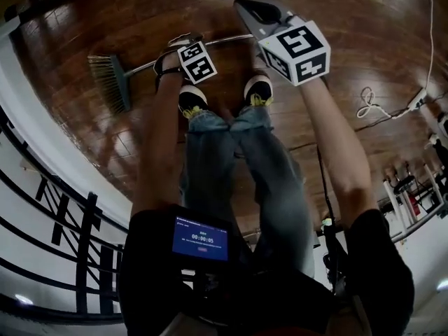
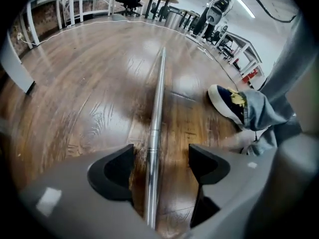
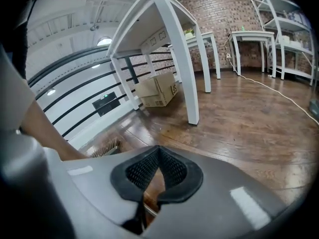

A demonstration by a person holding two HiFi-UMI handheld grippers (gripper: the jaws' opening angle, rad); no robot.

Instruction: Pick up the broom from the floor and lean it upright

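The broom lies flat on the wood floor. Its bristle head (image 1: pixel 110 82) is at the left and its metal handle (image 1: pixel 231 40) runs to the right, in front of my shoes. My left gripper (image 1: pixel 169 60) is low over the handle. In the left gripper view the handle (image 2: pixel 157 103) passes between the open jaws of the left gripper (image 2: pixel 160 166), closer to the left pad, and neither pad presses on it. My right gripper (image 1: pixel 257 11) hangs above the handle's far end. Its pads meet, so the right gripper (image 3: pixel 158 171) is shut on nothing. The bristles (image 3: pixel 105 148) show beyond it.
A white and black railing (image 1: pixel 63 187) runs along the left. White table legs (image 3: pixel 182 59) and a cardboard box (image 3: pixel 158 89) stand ahead of the right gripper. A white cable (image 1: pixel 371 103) lies on the floor at the right. My shoe (image 2: pixel 227 101) is beside the handle.
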